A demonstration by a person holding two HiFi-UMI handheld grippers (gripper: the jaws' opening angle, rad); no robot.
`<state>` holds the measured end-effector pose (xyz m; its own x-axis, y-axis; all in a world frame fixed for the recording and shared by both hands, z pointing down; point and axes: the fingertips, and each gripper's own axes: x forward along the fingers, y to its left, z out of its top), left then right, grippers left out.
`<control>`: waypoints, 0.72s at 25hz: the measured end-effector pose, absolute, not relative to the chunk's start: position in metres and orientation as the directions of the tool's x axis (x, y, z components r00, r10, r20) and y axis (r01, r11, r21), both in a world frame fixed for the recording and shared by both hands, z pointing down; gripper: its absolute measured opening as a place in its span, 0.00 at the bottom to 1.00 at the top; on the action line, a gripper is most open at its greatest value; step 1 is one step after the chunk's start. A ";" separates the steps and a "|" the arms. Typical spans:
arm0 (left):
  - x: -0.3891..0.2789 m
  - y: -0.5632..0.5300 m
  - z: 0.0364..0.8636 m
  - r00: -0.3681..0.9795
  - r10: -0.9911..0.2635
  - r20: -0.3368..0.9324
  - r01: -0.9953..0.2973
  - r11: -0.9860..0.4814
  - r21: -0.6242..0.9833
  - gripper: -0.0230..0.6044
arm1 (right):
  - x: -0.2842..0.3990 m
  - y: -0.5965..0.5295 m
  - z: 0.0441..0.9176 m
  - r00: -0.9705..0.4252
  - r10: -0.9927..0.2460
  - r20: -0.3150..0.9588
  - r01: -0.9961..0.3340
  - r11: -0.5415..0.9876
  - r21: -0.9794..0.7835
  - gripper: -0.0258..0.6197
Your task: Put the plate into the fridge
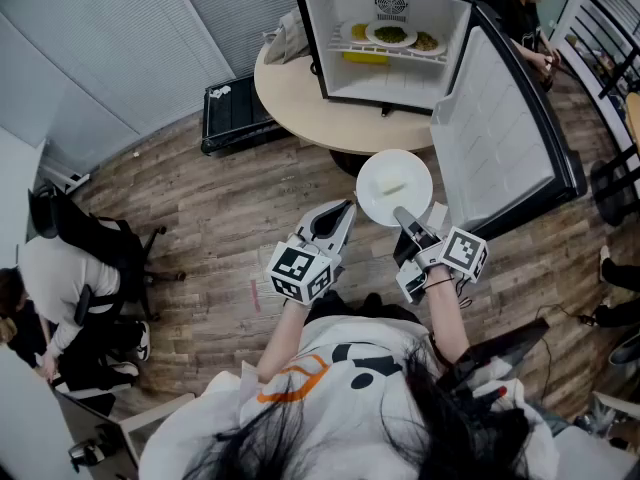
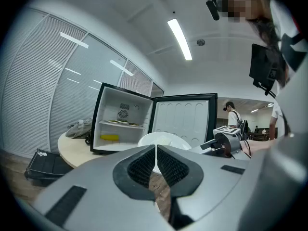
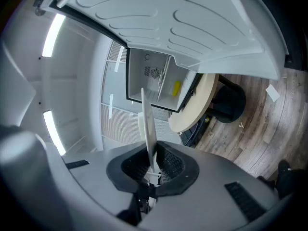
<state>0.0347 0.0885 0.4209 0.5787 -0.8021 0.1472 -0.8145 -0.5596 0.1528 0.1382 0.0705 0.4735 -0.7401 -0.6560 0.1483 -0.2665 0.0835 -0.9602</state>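
A white plate (image 1: 393,183) hangs in the air in front of the open mini fridge (image 1: 326,53), which stands on a round table (image 1: 290,93). My right gripper (image 1: 405,216) is shut on the plate's near rim. In the right gripper view the plate (image 3: 148,124) shows edge-on between the pads of that gripper (image 3: 153,170), with the fridge (image 3: 154,76) beyond. My left gripper (image 1: 347,208) is shut and empty, just left of the plate. Its own view shows its closed jaws (image 2: 155,153), the plate (image 2: 163,139) and the fridge (image 2: 120,124) ahead.
The fridge door (image 1: 500,138) swings wide open to the right. Plates of food (image 1: 392,35) and a yellow item (image 1: 365,57) occupy the shelf. A black crate (image 1: 232,113) lies on the floor left of the table. One person sits far left (image 1: 60,278); another stands behind the fridge (image 1: 520,8).
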 end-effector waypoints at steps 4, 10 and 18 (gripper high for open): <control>0.036 0.087 0.424 0.575 -0.803 0.155 -0.818 -0.556 0.149 0.07 | 0.141 0.068 0.474 -0.740 -0.657 0.143 -0.258 0.081 -0.963 0.09; 0.043 0.084 0.426 0.575 -0.802 0.161 -0.818 -0.557 0.145 0.07 | 0.149 0.062 0.476 -0.730 -0.671 0.132 -0.233 0.062 -0.970 0.09; 0.048 0.083 0.429 0.568 -0.805 0.172 -0.823 -0.550 0.141 0.07 | 0.152 0.059 0.481 -0.740 -0.656 0.150 -0.250 0.062 -0.966 0.09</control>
